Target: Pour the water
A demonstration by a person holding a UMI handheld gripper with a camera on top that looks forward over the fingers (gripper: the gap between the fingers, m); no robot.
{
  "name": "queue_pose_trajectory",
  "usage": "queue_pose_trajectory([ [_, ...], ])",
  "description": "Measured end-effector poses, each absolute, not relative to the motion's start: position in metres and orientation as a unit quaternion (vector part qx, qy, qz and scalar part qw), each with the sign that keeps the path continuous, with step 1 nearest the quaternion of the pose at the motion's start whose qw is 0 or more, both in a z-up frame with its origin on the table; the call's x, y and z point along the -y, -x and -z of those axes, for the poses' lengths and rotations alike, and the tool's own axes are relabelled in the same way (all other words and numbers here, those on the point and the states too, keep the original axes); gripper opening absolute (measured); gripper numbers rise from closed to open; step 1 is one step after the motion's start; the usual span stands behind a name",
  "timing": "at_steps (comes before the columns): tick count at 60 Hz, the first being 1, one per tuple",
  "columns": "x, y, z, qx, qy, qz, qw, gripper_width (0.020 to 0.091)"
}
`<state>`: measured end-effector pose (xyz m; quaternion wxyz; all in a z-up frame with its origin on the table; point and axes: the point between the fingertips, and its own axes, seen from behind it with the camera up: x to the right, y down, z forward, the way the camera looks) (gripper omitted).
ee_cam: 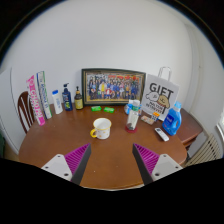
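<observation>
A round brown wooden tabletop (100,150) carries a framed group photograph (113,86), a white "GIFT" paper bag (160,95), a clear plastic water bottle with a blue label (133,112) and a white ceramic mug (101,128). The gripper (112,160) hovers well short of both, fingers spread wide and empty. The approach appears to be the step in hand; next likely calls for reaching forward and closing on the bottle, just beside the mug.

A home: framed photo (113,86) on wooden table (100,160).
</observation>
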<state>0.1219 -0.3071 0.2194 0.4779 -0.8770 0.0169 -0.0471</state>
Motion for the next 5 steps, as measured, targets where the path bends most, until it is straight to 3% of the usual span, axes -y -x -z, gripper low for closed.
queue_pose_trajectory([
  [5,0.3105,-0.1263,-0.2211,-0.020,0.872,0.057,0.485,0.0855],
])
